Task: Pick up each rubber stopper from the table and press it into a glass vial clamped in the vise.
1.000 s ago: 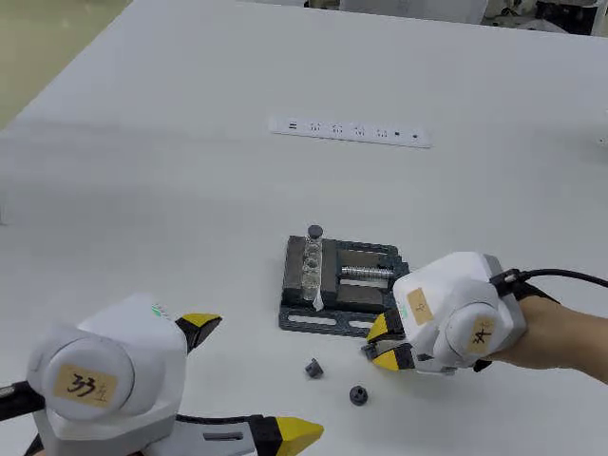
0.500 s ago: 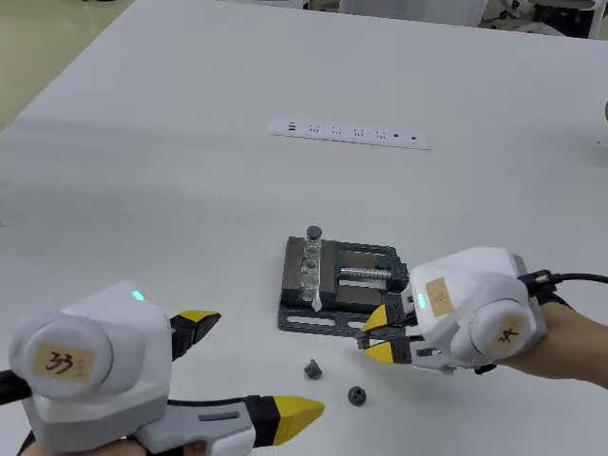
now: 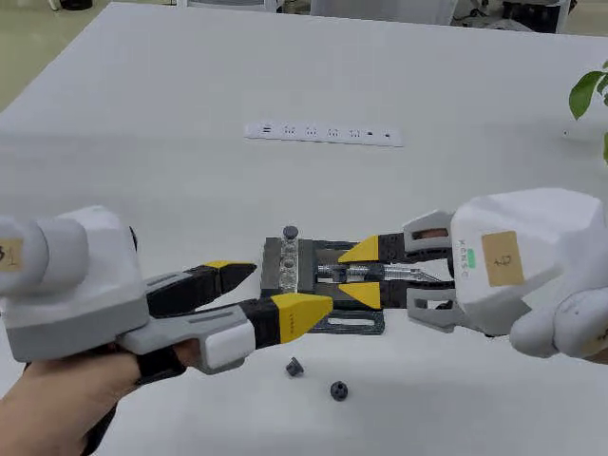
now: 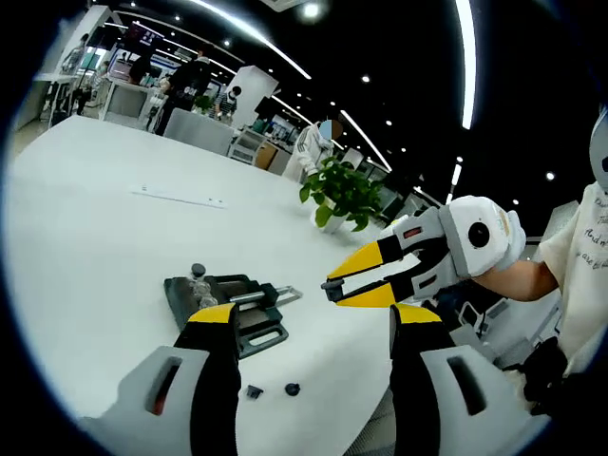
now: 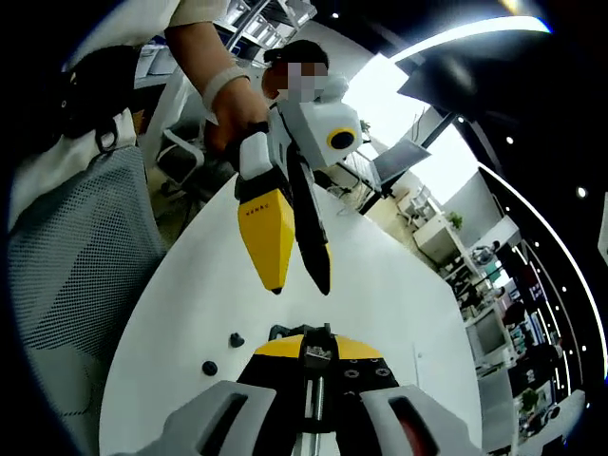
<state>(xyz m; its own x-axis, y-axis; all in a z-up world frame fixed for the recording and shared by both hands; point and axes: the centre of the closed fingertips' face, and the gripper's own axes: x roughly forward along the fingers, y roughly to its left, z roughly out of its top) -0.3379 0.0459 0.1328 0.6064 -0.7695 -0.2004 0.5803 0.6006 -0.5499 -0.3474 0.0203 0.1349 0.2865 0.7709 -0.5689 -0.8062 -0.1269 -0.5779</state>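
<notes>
A black vise (image 3: 353, 324) sits mid-table with a glass vial (image 3: 288, 268) clamped in it; a dark stopper (image 3: 290, 231) stands at its far end. Two loose rubber stoppers (image 3: 294, 366) (image 3: 338, 389) lie on the table in front of the vise. My left gripper (image 3: 271, 290) hovers open just left of the vise, nothing between its fingers. My right gripper (image 3: 357, 274) hangs over the vise's screw side, open by a narrow gap and holding nothing. The left gripper view shows the vise (image 4: 228, 304), both stoppers (image 4: 253, 390) (image 4: 292, 388) and the right gripper (image 4: 330, 285). The right gripper view shows the left gripper (image 5: 299, 288) and stoppers (image 5: 236, 339) (image 5: 208, 368).
A white power strip (image 3: 323, 133) lies beyond the vise. A potted plant (image 3: 589, 95) stands at the table's far right edge. A mesh chair (image 5: 85, 247) stands beside the table on the person's side. Wide bare tabletop surrounds the vise.
Both grippers have risen and come towards each other, tips now facing over the vise. The head camera has shifted. The two loose stoppers have not moved.
</notes>
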